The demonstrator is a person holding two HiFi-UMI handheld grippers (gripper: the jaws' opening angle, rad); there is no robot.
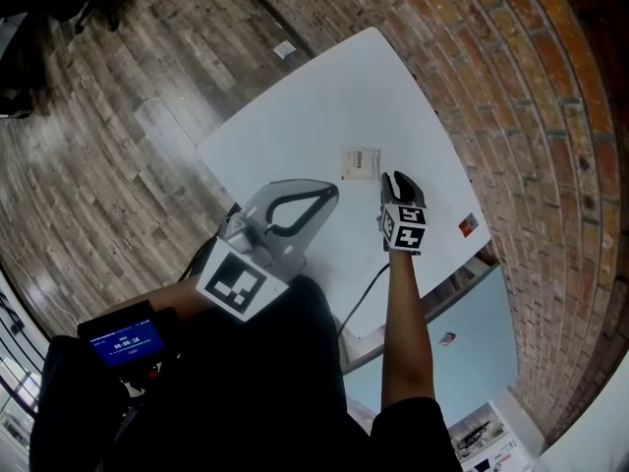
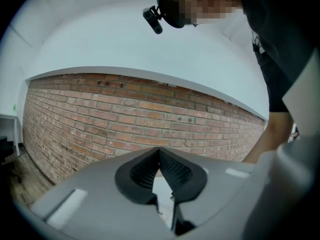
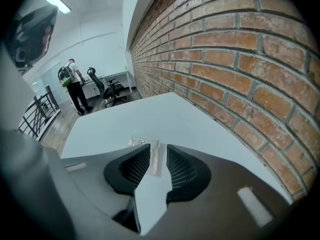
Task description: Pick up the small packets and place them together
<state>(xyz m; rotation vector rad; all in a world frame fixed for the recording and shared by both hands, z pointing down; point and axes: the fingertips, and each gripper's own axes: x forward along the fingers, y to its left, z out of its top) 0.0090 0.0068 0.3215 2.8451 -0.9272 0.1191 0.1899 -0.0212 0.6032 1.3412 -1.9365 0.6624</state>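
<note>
We hold our right gripper [image 3: 157, 160] tilted down over the white, round-cornered table [image 3: 150, 119]. Its jaws stand partly apart around a small clear plastic packet [image 3: 154, 156] lying flat on the tabletop (the pads stand clear of it). A second, crinkled clear packet [image 3: 136, 142] lies just beside it. Our left gripper [image 2: 159, 153] hangs near the table's edge, jaws closed tip to tip on nothing.

Two small packets [image 3: 156, 160] [image 3: 135, 142], one table [image 1: 295, 116].
</note>
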